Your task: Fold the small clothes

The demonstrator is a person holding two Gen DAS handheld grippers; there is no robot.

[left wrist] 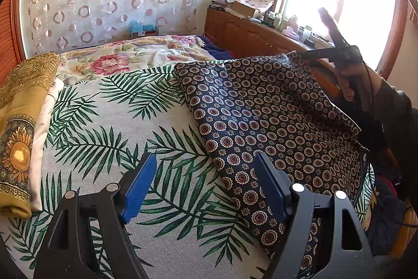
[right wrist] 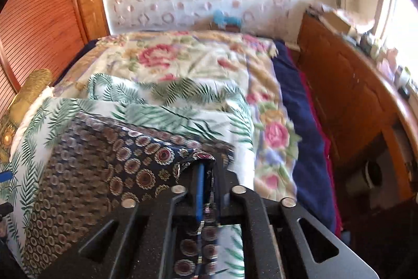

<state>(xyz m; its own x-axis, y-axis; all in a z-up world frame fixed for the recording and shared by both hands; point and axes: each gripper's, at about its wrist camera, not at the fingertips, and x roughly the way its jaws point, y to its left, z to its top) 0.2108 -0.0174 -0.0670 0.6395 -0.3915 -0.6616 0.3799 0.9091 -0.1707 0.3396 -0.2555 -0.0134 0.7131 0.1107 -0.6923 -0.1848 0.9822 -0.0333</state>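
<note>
A dark navy cloth with round medallion print (left wrist: 263, 122) lies on the palm-leaf sheet (left wrist: 109, 137) on the bed. My left gripper (left wrist: 206, 184) is open and empty, its blue pads just above the sheet at the cloth's near left edge. My right gripper (right wrist: 207, 174) is shut on a far corner of the navy cloth (right wrist: 109, 164) and holds that corner lifted. It shows in the left wrist view (left wrist: 308, 55) at the upper right, with the cloth hanging down from it.
A folded mustard-yellow patterned cloth (left wrist: 18, 137) lies at the bed's left edge. A floral quilt (left wrist: 130, 56) covers the far bed. A wooden cabinet (left wrist: 250, 35) with clutter runs along the right under the window. A wooden slatted door (right wrist: 39, 17) is at left.
</note>
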